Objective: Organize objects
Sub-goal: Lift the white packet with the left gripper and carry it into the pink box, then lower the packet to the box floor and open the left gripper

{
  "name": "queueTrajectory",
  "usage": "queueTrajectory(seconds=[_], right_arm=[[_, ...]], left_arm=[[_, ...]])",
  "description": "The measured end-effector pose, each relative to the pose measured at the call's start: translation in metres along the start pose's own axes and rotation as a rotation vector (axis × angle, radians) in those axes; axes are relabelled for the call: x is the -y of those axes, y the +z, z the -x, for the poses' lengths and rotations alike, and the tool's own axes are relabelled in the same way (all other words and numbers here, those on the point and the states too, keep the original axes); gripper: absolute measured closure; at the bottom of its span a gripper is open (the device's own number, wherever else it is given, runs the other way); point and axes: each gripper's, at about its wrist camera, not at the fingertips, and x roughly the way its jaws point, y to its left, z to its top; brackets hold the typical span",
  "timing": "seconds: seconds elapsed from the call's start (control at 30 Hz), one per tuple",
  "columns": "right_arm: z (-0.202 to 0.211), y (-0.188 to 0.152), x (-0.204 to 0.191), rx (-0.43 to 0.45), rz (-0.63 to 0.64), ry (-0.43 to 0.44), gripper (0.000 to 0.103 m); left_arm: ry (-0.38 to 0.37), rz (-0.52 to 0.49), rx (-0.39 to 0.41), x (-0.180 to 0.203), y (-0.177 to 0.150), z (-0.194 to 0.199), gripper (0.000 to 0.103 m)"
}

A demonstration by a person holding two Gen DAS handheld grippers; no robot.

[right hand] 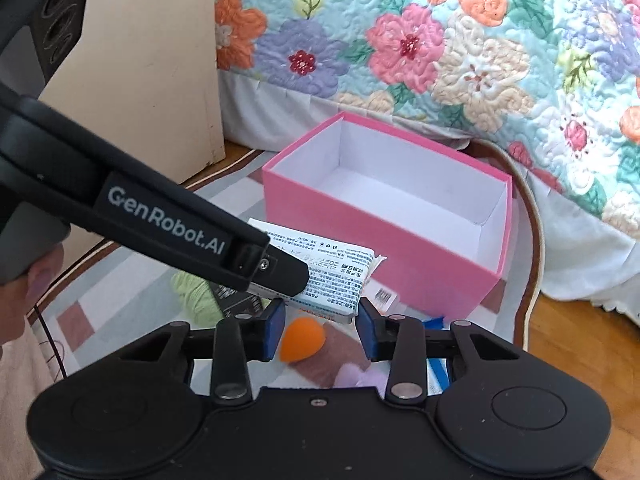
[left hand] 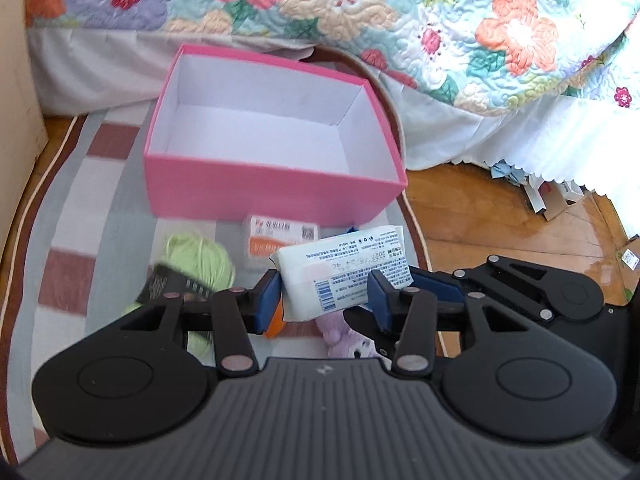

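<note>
My left gripper (left hand: 326, 294) is shut on a white tissue pack (left hand: 344, 272) and holds it above the rug, just in front of the empty pink box (left hand: 260, 188). In the right wrist view the left gripper (right hand: 280, 276) comes in from the left with the pack (right hand: 340, 280) in it. My right gripper (right hand: 322, 330) is open and empty, low over an orange sponge (right hand: 302, 338), right of the left one (left hand: 440, 284). On the rug lie green yarn (left hand: 200, 260), a black carton (left hand: 172, 284), a purple plush (left hand: 344, 338) and an orange-and-white packet (left hand: 280, 240).
The pink box (right hand: 384, 248) stands on a striped rug (left hand: 88, 208) by a bed with a floral quilt (right hand: 440, 48). A cream cabinet (right hand: 152, 80) is at the left. Wooden floor (left hand: 500, 220) with paper scraps lies to the right.
</note>
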Motion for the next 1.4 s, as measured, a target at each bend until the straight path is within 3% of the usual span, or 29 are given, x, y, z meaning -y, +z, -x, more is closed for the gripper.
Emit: queueTrajectory(seconds=[0.17, 0.43, 0.7, 0.9, 1.17, 1.4], right_arm=[[-0.004, 0.021, 0.018, -0.003, -0.046, 0.017, 0.059], [-0.029, 0.047, 0.043, -0.005, -0.080, 0.003, 0.059], [-0.072, 0.074, 0.076, -0.014, -0.106, 0.010, 0.064], [-0.116, 0.084, 0.101, -0.072, -0.134, 0.005, 0.068], [-0.177, 0.086, 0.129, -0.166, -0.166, -0.030, 0.068], [-0.214, 0.083, 0.126, -0.236, -0.096, -0.065, 0.068]], left_arm=[[-0.019, -0.034, 0.028, 0.004, 0.025, -0.007, 0.058], [-0.049, -0.027, 0.007, -0.001, 0.072, -0.042, 0.058], [-0.046, -0.011, -0.036, -0.014, 0.126, -0.089, 0.057], [-0.018, -0.039, -0.090, -0.020, 0.155, -0.137, 0.056], [-0.003, -0.025, -0.139, -0.030, 0.176, -0.203, 0.056], [-0.021, 0.029, -0.163, -0.050, 0.177, -0.240, 0.056]])
